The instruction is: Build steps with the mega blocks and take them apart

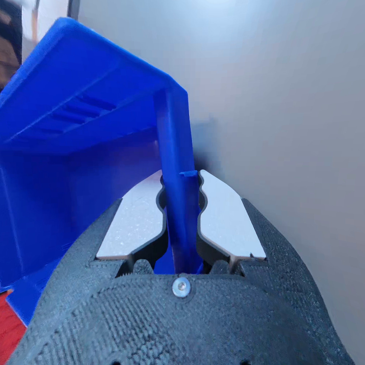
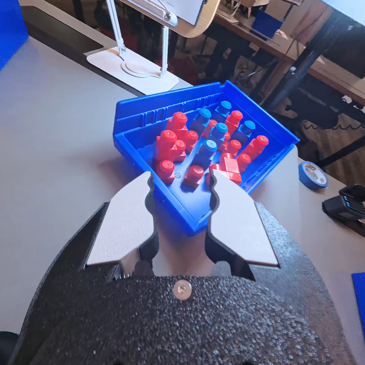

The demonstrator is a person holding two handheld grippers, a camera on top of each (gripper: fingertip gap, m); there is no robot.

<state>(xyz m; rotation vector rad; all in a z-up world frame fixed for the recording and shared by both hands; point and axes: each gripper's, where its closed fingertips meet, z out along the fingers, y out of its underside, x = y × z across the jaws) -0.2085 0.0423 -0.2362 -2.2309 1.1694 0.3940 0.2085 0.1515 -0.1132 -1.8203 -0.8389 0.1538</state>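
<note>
Most of the left wrist view is filled by a blue bin (image 1: 85,102), its wall clenched in the left gripper (image 1: 180,177); a red patch, perhaps a block, sits lower left. Right wrist view: the right gripper (image 2: 181,177) gapes empty over a second blue bin (image 2: 138,110) of red blocks (image 2: 167,142) and blue blocks (image 2: 219,130) mid-frame; white stand (image 2: 136,67) upper left, blue tape roll (image 2: 313,175) right.

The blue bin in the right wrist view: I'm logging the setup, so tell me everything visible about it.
The blue plastic bin is an open-topped tray with ribbed walls and a low front lip, resting on the grey table. Upright red blocks and blue blocks fill it. The right gripper hovers open over its near edge, apparently not touching.
</note>
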